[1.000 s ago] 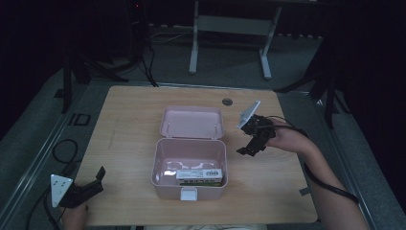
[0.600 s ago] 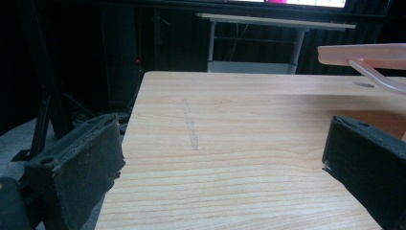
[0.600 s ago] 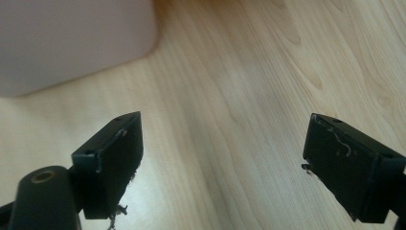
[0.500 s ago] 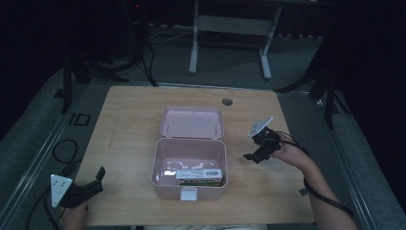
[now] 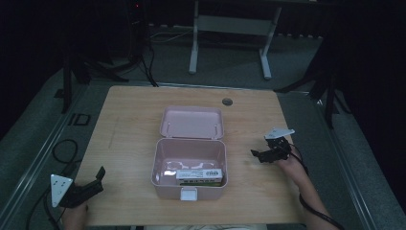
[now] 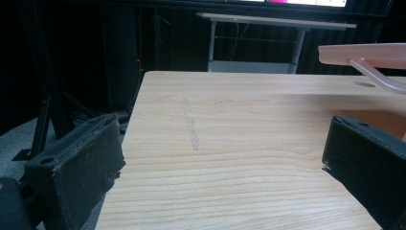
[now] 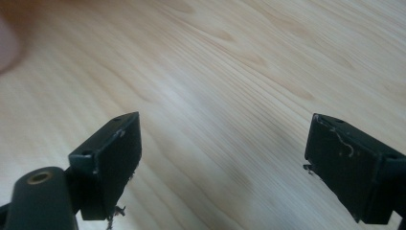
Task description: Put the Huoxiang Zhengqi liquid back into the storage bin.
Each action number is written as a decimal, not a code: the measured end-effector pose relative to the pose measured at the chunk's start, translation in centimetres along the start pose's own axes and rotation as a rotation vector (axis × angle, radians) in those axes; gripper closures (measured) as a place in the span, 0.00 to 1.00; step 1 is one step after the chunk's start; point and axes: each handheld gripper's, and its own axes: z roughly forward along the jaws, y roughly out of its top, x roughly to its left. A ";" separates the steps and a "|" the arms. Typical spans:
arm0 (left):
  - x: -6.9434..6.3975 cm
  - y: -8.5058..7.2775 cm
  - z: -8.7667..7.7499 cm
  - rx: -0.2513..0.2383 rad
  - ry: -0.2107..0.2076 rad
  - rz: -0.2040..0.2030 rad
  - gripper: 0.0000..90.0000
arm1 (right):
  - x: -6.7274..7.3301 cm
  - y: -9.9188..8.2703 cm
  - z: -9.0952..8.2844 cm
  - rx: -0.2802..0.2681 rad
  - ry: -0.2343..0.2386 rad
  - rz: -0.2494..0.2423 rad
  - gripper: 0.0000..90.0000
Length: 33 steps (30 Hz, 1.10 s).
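A pink box (image 5: 189, 163) stands open mid-table, its lid (image 5: 192, 122) tilted back. Inside, near the front wall, lies a small white carton (image 5: 199, 175). My right gripper (image 5: 258, 155) hovers open just right of the box, jaws pointing toward it and nothing between them; its own view looks down on bare wood (image 7: 220, 96) with a pink blur (image 7: 7, 43) at the left edge. My left gripper (image 5: 95, 179) rests open at the table's front left corner, empty. Its view shows the raised pink lid (image 6: 364, 52) at far right.
The wooden table (image 5: 124, 124) has a round cable hole (image 5: 227, 101) near its back edge. A faint scratch (image 6: 191, 124) marks the wood left of the box. Cables lie on the floor at left (image 5: 62, 151), and a desk frame (image 5: 230, 28) stands behind.
My right gripper has drawn back from above the box's right side, moving right and toward the front, and lowered near the tabletop. The left gripper has stayed put.
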 end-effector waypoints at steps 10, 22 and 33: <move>0.0 0.0 0.0 -0.001 0.001 -0.001 0.00 | -2.3 -2.8 -0.6 -0.066 -0.113 0.223 0.14; 0.0 0.0 0.0 0.002 0.000 -0.003 0.00 | -3.5 -5.4 -1.4 -0.164 -0.236 0.395 0.14; 0.1 0.0 0.0 -0.005 -0.002 -0.011 0.00 | -4.5 -6.9 -1.9 -0.174 -0.250 0.455 0.15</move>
